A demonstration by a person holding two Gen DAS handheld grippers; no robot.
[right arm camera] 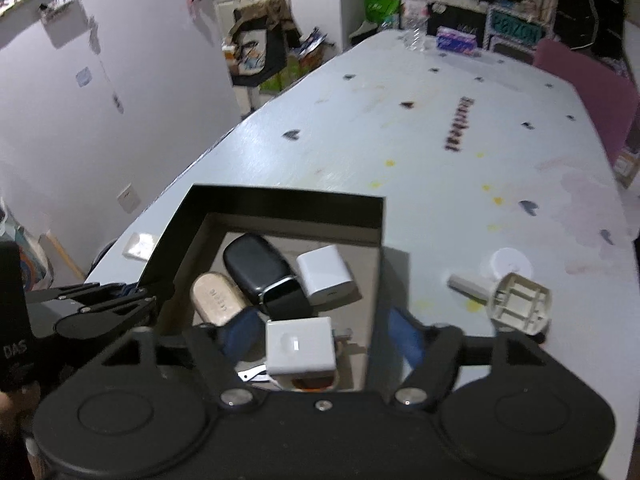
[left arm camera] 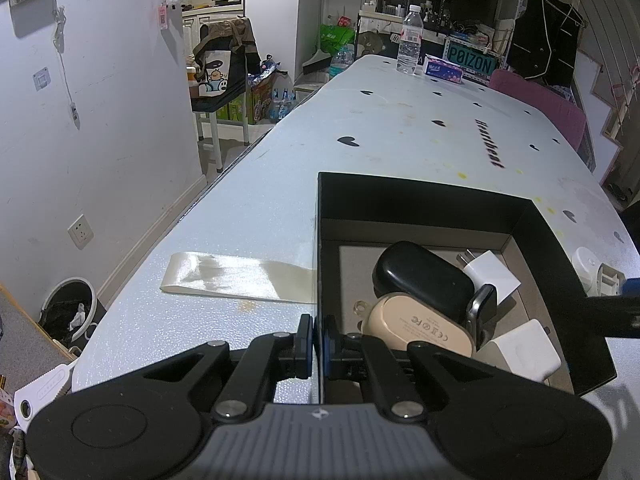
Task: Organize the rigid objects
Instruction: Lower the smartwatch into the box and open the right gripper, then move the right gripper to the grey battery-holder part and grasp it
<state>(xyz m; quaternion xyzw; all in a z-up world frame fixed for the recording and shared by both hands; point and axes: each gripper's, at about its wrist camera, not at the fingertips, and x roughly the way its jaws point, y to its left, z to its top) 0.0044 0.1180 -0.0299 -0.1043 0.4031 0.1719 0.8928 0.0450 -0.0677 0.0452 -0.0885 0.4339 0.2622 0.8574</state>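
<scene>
A black open box (left arm camera: 552, 240) (right arm camera: 280, 204) sits on the pale table. It holds a black case (left arm camera: 424, 276) (right arm camera: 256, 264), a beige case (left arm camera: 420, 328) (right arm camera: 218, 298), a smartwatch (left arm camera: 482, 308) (right arm camera: 284, 300) and two white chargers (left arm camera: 492, 274) (right arm camera: 326, 274). My left gripper (left arm camera: 318, 340) is shut on the box's left wall. My right gripper (right arm camera: 320, 332) is open, straddling the box's right wall, with one white charger (right arm camera: 300, 346) between its fingers but not clamped. A white knob-like plastic part (right arm camera: 516, 300) (left arm camera: 600, 276) lies on the table right of the box.
A cream ribbon strip (left arm camera: 236, 278) lies left of the box. A water bottle (left arm camera: 410, 40) and a tissue pack (left arm camera: 444, 70) stand at the table's far end. A pink chair (left arm camera: 540, 104) is at the right edge. A bin (left arm camera: 68, 312) stands on the floor left.
</scene>
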